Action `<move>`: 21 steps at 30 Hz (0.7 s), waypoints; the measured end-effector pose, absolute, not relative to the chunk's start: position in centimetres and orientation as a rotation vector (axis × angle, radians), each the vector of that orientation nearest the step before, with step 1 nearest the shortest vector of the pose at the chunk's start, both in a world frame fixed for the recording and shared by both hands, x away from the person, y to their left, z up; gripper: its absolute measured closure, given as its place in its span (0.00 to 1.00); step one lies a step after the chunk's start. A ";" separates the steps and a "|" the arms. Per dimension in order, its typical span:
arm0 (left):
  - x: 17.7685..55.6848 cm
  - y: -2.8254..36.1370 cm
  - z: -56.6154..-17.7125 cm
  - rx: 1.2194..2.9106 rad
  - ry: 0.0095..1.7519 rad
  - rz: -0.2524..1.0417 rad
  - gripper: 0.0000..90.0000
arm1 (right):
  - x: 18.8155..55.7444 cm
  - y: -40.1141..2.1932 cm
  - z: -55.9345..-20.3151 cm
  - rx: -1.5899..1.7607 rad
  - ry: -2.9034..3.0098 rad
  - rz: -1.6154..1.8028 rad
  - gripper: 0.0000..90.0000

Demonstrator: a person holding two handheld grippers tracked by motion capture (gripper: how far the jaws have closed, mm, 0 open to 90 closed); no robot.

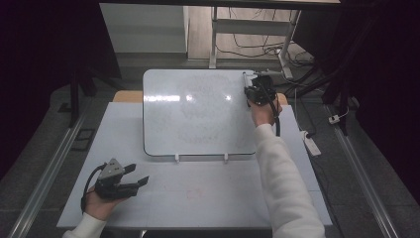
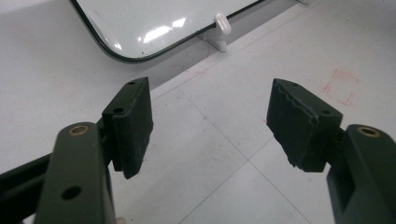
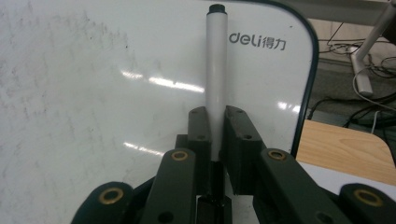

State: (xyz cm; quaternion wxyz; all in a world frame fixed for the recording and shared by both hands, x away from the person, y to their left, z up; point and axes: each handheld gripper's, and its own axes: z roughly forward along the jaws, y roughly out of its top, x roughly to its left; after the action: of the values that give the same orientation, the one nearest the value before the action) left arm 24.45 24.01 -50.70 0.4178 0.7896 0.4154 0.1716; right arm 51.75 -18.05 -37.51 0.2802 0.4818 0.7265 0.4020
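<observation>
A white board (image 1: 198, 114) with a dark rim lies on the pale table (image 1: 198, 198), its surface smudged with faint wiped marks. My right gripper (image 1: 253, 85) is over the board's far right corner, shut on a white marker (image 3: 216, 60). The marker's dark tip points past the printed logo (image 3: 258, 41). In the right gripper view the jaws of the right gripper (image 3: 215, 116) clamp the marker's barrel. My left gripper (image 1: 139, 174) hovers low over the table's near left, open. Between the pads of the left gripper (image 2: 210, 112) there is nothing. The board's near corner (image 2: 154, 23) lies beyond it.
Two white clips (image 1: 177, 158) (image 1: 225, 158) sit at the board's near edge. A faint red square (image 2: 343, 86) is drawn on the table. A wooden surface (image 3: 345, 149) shows behind the board. On the floor to the right lie a power strip (image 1: 312, 145) and cables.
</observation>
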 end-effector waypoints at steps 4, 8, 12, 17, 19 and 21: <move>24.5 24.0 -50.7 1.982 1.040 0.430 0.36 | 51.7 -17.8 -37.6 1.280 1.936 1.078 0.89; 24.4 24.0 -50.7 1.981 1.037 0.433 0.36 | 51.4 -17.8 -37.5 1.255 1.937 1.082 0.82; 24.4 24.0 -50.6 1.979 1.035 0.435 0.36 | 50.7 -17.9 -37.4 1.211 1.934 1.110 0.73; 24.4 24.3 -50.6 1.971 1.043 0.439 0.36 | 48.7 -18.8 -37.4 1.111 1.948 1.199 0.67; 24.4 24.4 -50.7 1.969 1.044 0.439 0.36 | 47.5 -19.4 -37.7 1.071 1.965 1.237 0.66; 24.4 24.4 -50.7 1.966 1.046 0.439 0.36 | 46.1 -20.2 -38.1 1.029 1.979 1.278 0.65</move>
State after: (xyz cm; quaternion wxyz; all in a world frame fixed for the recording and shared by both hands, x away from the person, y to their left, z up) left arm 24.42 24.44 -50.68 0.4221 0.7852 0.4178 0.1752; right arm 46.12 -20.25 -38.08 0.2816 0.3843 0.7385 0.4771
